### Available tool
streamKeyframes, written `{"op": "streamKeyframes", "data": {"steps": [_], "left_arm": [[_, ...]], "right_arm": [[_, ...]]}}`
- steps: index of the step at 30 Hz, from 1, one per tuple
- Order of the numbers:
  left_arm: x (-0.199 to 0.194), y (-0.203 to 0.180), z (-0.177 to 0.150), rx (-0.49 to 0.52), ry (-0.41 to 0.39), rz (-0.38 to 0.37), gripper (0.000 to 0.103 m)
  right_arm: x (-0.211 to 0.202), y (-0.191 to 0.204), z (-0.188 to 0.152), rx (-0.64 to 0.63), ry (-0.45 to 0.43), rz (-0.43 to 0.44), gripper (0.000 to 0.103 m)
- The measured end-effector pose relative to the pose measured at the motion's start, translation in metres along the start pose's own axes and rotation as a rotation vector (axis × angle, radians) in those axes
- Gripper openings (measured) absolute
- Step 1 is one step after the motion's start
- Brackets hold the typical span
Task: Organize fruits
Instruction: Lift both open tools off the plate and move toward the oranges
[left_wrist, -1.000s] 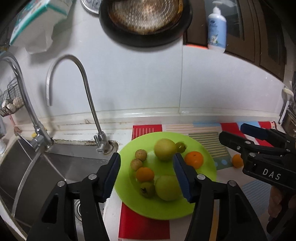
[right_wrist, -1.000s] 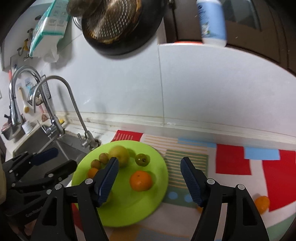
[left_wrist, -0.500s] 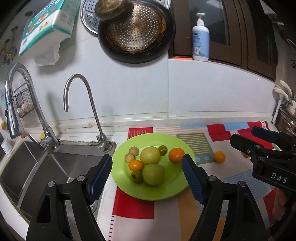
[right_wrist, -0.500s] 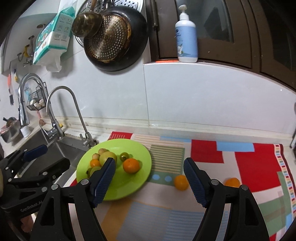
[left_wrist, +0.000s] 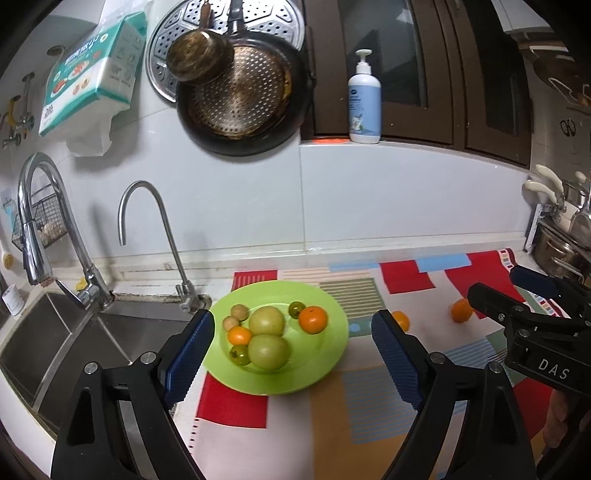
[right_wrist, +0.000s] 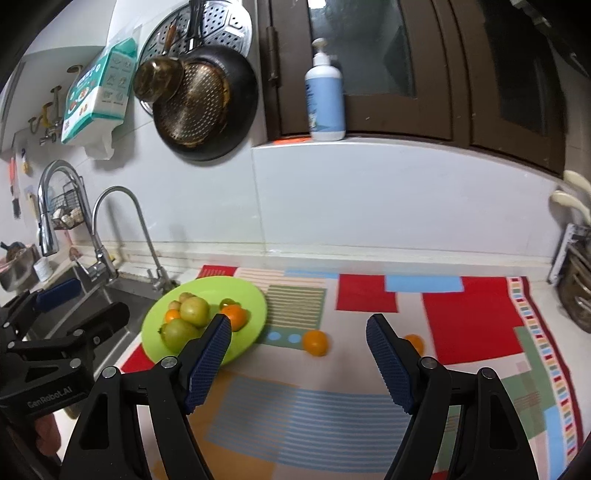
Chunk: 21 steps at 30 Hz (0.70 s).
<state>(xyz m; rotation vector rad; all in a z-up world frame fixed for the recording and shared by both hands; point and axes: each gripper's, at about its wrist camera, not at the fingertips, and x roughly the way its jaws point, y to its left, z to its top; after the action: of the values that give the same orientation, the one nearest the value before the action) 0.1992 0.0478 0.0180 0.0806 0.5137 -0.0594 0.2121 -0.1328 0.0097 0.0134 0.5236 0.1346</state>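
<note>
A green plate (left_wrist: 332, 354) (right_wrist: 255, 295) sits on the patterned mat beside the sink. It holds two green apples (left_wrist: 267, 350), an orange (left_wrist: 313, 319), a small tangerine, small green and brown fruits. Two loose oranges lie on the mat to its right: one (right_wrist: 315, 342) (left_wrist: 402, 319) near the plate, one (right_wrist: 415, 341) (left_wrist: 461, 310) farther right. My left gripper (left_wrist: 291, 354) is open and empty, held above and in front of the plate. My right gripper (right_wrist: 299, 354) is open and empty, above the mat in front of the loose oranges.
A steel sink (left_wrist: 55, 339) with two taps (left_wrist: 147, 229) lies left of the plate. Pans (left_wrist: 240, 99) hang on the wall above. A soap bottle (left_wrist: 364, 103) stands on the ledge. Pots (left_wrist: 561, 247) stand at the far right. The colourful mat (right_wrist: 369, 387) covers the counter.
Both grippers have pulled back and up from the plate, so more of the counter and the two loose oranges show. Both have stayed open and empty.
</note>
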Motion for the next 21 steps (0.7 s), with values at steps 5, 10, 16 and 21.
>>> {"op": "streamKeyframes", "data": {"steps": [5, 10, 16, 21], "left_arm": [[-0.003, -0.018, 0.001, 0.008, -0.01, -0.009, 0.088], [-0.004, -0.038, 0.001, 0.023, -0.026, -0.018, 0.088], [0.002, -0.061, 0.0, 0.043, -0.026, -0.044, 0.088], [0.011, -0.078, -0.001, 0.063, -0.02, -0.058, 0.088]], "right_arm": [[-0.012, -0.019, -0.002, 0.0, -0.007, -0.023, 0.076], [-0.017, -0.036, -0.003, 0.003, -0.008, -0.037, 0.076], [-0.018, -0.056, -0.006, -0.007, -0.005, -0.052, 0.076], [-0.011, -0.075, -0.009, 0.004, 0.011, -0.06, 0.076]]}}
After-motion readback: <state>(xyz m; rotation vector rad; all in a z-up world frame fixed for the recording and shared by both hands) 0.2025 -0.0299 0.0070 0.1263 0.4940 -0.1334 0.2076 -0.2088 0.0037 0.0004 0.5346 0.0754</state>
